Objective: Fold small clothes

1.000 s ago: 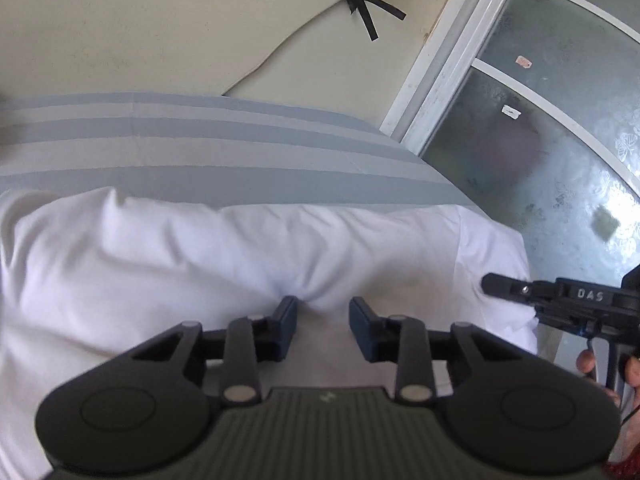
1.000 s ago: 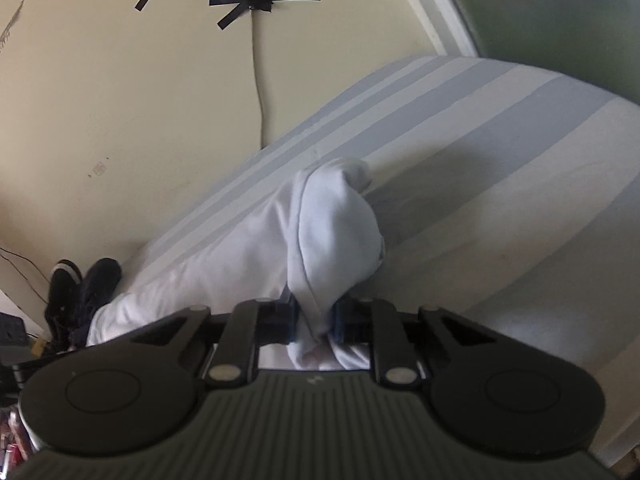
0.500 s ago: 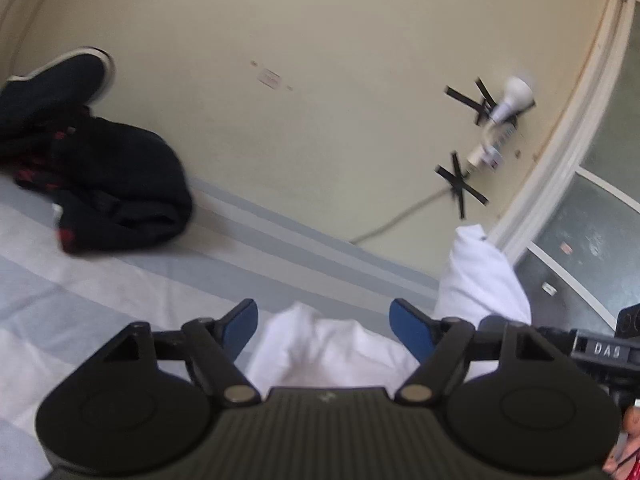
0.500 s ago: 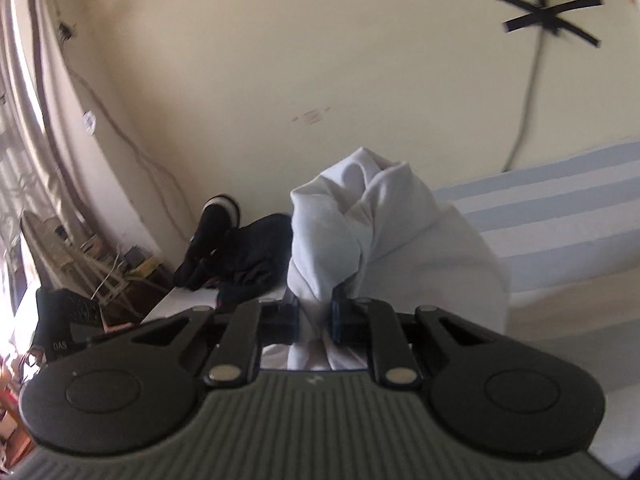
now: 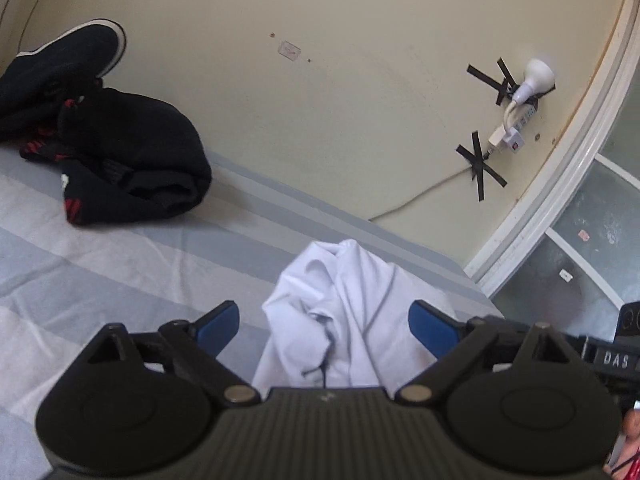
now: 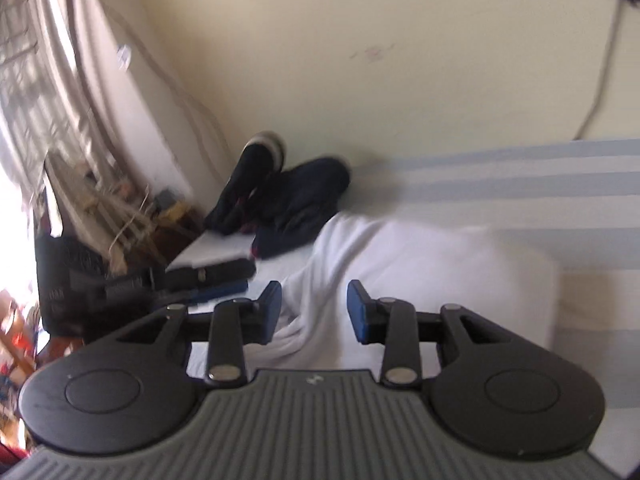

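A small white garment [image 5: 340,312] rises in a bunch between the blue pads of my left gripper [image 5: 326,326]. Its jaws are opening wide and neither pad touches the cloth. In the right wrist view the same white garment [image 6: 400,264] lies slumped on the striped bed sheet [image 6: 520,184]. My right gripper [image 6: 316,312] hangs just above its near edge, jaws opening, pads clear of the cloth. The left gripper [image 6: 212,280] shows at the left of that view, blurred. The right gripper's body [image 5: 616,356] shows at the right edge of the left wrist view.
A pile of dark clothes [image 5: 132,168] and a dark shoe [image 5: 60,60] lie at the bed's far corner by the wall. A taped plug and cable [image 5: 516,120] hang on the wall beside a frosted glass door [image 5: 580,248]. Clutter [image 6: 100,208] and a curtain stand beyond the bed's left side.
The right gripper, shut on the bunched white garment before, has opened and the cloth has dropped onto the bed. The left jaws have spread wider. Both views swung toward the dark clothes.
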The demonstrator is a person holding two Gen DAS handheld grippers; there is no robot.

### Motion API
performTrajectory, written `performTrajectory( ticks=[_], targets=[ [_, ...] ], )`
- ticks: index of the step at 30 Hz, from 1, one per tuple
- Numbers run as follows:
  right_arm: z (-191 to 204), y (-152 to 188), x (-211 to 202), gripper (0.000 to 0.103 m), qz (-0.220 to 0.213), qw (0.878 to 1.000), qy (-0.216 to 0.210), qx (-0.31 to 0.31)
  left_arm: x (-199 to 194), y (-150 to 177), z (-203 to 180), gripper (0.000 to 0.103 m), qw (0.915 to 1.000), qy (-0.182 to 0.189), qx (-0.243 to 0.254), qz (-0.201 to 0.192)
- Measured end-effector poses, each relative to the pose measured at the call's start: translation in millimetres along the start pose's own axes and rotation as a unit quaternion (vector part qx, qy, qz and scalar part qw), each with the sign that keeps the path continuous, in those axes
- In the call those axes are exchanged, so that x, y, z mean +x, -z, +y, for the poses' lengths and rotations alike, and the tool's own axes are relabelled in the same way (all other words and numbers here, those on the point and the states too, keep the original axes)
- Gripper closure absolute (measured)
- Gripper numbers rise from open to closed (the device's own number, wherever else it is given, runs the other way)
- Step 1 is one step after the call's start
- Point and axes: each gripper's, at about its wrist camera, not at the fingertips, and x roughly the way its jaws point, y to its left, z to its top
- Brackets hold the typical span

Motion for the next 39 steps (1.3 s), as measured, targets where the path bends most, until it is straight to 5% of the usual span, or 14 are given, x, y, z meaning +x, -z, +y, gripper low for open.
performTrajectory(
  ticks=[2, 4, 6, 7, 9, 11, 12, 14, 16, 18, 19, 28, 34, 39],
  targets=[
    [-14, -7, -2, 0.064, -0.007, 0.999, 0.028, 0.016, 14, 4, -10, 0.021, 0.9995, -0.015, 0.021, 0.017],
    [-27, -7, 11, 0.065, -0.001, 0.998, 0.053, 0.032, 33, 9, -10, 0.056, 0.9975, -0.042, 0.029, 0.049],
    [-43, -1, 32, 0.073, 0.024, 0.996, 0.073, 0.041, 49, 17, -3, 0.057, 0.9950, -0.066, 0.030, 0.068],
    [-52, 3, 42, 0.087, 0.032, 0.995, 0.077, 0.048, 49, 20, 2, 0.054, 0.9960, -0.063, 0.024, 0.058],
    [-70, 8, 51, 0.101, 0.021, 0.994, 0.063, 0.086, 44, 19, 3, 0.053, 0.9960, -0.062, 0.015, 0.062],
    [-79, 8, 45, 0.101, 0.023, 0.990, 0.038, 0.135, 40, 19, 3, 0.042, 0.9958, -0.065, 0.019, 0.062],
    [-81, 9, 39, 0.095, 0.022, 0.989, 0.023, 0.143, 37, 20, 4, 0.037, 0.9957, -0.068, 0.020, 0.060],
    [-82, 11, 20, 0.085, 0.011, 0.989, 0.004, 0.144, 32, 22, 5, 0.008, 0.9961, -0.068, 0.022, 0.053],
    [-82, 16, -8, 0.050, -0.020, 0.991, -0.001, 0.135, 27, 23, 8, 0.000, 0.9968, -0.063, 0.014, 0.047],
    [-84, 24, -32, 0.030, -0.047, 0.990, 0.016, 0.130, 28, 21, 11, 0.000, 0.9969, -0.054, 0.007, 0.056],
    [-87, 28, -41, 0.029, -0.053, 0.990, 0.028, 0.130, 29, 21, 11, 0.000, 0.9969, -0.053, 0.006, 0.057],
    [-102, 52, -26, 0.029, 0.002, 0.988, 0.031, 0.152, 47, 22, -9, 0.000, 0.9955, -0.027, 0.033, 0.084],
    [-85, 33, 15, 0.027, -0.001, 0.994, 0.040, 0.104, 65, 20, -22, 0.000, 0.9936, -0.034, 0.065, 0.086],
    [-105, 24, 28, 0.028, -0.012, 0.991, 0.026, 0.133, 74, 12, -11, 0.000, 0.9952, -0.017, 0.048, 0.083]
  ],
)
